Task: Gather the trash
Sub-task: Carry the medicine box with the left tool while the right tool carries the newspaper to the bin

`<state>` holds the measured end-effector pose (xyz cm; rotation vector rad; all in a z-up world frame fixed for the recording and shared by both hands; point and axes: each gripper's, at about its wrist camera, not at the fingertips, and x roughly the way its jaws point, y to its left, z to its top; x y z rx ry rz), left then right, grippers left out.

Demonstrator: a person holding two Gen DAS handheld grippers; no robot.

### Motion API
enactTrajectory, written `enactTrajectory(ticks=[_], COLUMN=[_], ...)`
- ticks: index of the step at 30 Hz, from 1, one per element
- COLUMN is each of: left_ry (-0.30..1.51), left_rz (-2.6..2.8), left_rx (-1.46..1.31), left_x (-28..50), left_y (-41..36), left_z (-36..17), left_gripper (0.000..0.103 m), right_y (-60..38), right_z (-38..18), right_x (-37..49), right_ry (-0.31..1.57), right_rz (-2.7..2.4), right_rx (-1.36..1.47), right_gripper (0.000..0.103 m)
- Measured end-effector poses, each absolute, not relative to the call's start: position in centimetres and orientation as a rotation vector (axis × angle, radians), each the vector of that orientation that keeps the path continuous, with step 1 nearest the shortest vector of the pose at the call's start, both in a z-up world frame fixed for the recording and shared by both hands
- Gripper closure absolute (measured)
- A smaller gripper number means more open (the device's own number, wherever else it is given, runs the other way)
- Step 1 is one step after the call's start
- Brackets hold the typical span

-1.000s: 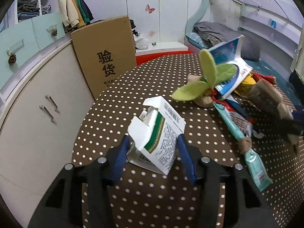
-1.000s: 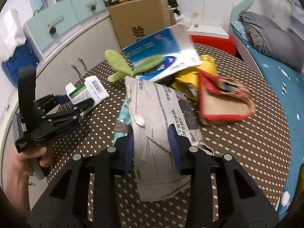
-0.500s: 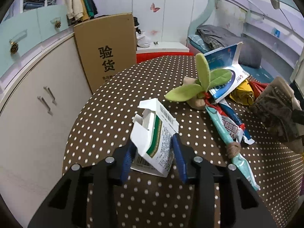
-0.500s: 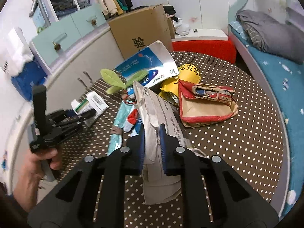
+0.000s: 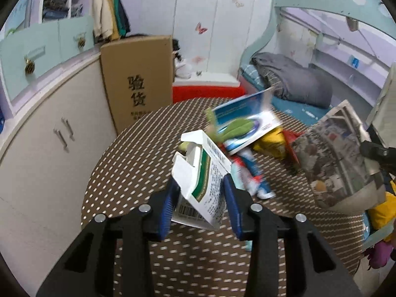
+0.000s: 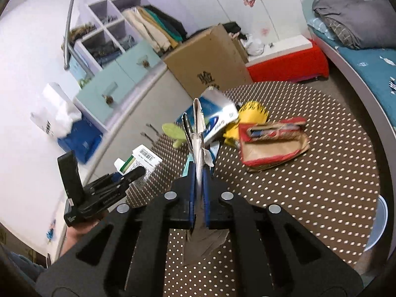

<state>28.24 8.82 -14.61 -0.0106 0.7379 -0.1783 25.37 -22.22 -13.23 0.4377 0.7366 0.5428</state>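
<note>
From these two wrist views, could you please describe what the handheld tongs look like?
Both are matte black. The left tongs and right tongs have blue ribbed pads and round silver screws. Seen from the right, the left one carries an upright black block.

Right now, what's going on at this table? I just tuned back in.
A person is clearing trash off the polka-dot table with a gripper in each hand. The left gripper is clamped on an opened white and green carton. The right gripper is shut on a folded newspaper, held edge-up. On the table are a blue and white box, a yellow wrapper, a red and brown paper bag and a green felt leaf toy.
</note>
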Motion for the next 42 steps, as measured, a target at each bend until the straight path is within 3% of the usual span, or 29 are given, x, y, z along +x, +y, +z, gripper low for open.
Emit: enactTrajectory(ticks=[9,15,29,32,33,34,35,36,38,42], left_ry=[0.658,0.667,0.808,0.839,0.854,0.872,0.884,0.895,0.925,0.976], left_rz=[-0.36,-0.512,-0.722,-0.739,-0.744,-0.751,-0.757,-0.762,-0.771,-0.794], left_rx=[0.024,0.04,0.13,0.158,0.165,0.173,0.181,0.19,0.218,0.264], left_x=[28.4,29.2,30.8,31.1,31.2,31.4,31.4,31.5,31.6,31.7], left_y=[-1.6,-10.7,-27.8,-30.3,-30.9,-31.9,-32.7,-33.5,-35.3,-38.6], left_z=[-10.0,-9.5,-14.3,-15.7,-16.1,-16.8,-17.3,-17.8,-19.2,-21.8], left_gripper=[0.066,0.066,0.066,0.066,0.066,0.066,0.066,0.066,0.066,0.066], right_y=[-32.8,-41.8,-55.4,-56.7,-57.2,-57.7,-58.1,-58.6,-59.5,-61.0], right_z=[-10.5,-11.7,-28.2,-31.8,-33.2,-34.4,-35.1,-35.8,-36.2,-34.8], right_x=[22.6,20.4,23.0,24.2,24.6,24.7,24.7,24.6,24.0,21.8], right_ry=[0.582,0.549,0.81,0.853,0.881,0.895,0.899,0.896,0.881,0.806], right_rz=[0.399,0.215,-0.085,-0.122,-0.132,-0.145,-0.153,-0.171,-0.185,-0.223], right_rx=[0.519,0.568,0.716,0.758,0.771,0.789,0.8,0.809,0.828,0.865], right_gripper=[0.097,0.097,0.097,0.091,0.089,0.073,0.045,0.033,0.033,0.014])
